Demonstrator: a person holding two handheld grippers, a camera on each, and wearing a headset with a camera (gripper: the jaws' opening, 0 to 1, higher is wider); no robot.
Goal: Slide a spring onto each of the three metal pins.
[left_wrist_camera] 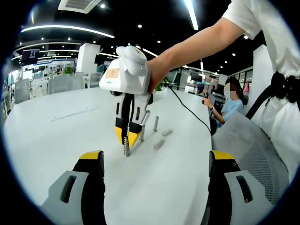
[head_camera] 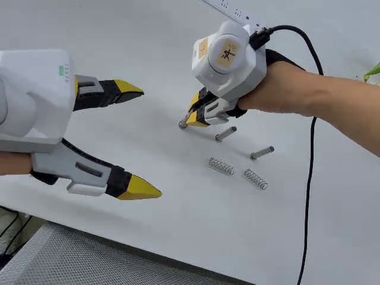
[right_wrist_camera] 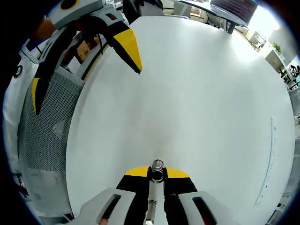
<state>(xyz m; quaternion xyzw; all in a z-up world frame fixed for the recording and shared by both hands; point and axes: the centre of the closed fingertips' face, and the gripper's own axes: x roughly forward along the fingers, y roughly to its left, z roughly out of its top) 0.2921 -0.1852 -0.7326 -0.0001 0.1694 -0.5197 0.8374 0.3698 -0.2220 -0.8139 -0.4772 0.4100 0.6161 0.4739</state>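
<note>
White table (right_wrist_camera: pixel 197 93), pin (right_wrist_camera: pixel 151 199) lengthwise between right gripper (right_wrist_camera: pixel 157 174) fingers (right_wrist_camera: pixel 135 172), spring (right_wrist_camera: pixel 157 168) end down.

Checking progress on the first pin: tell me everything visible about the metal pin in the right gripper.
The slim silvery metal pin is clamped between the right gripper's yellow-tipped jaws, lying along them. A coiled spring rings its front end, past the tips. In the left gripper view it points down, spring end at the white table.
</note>
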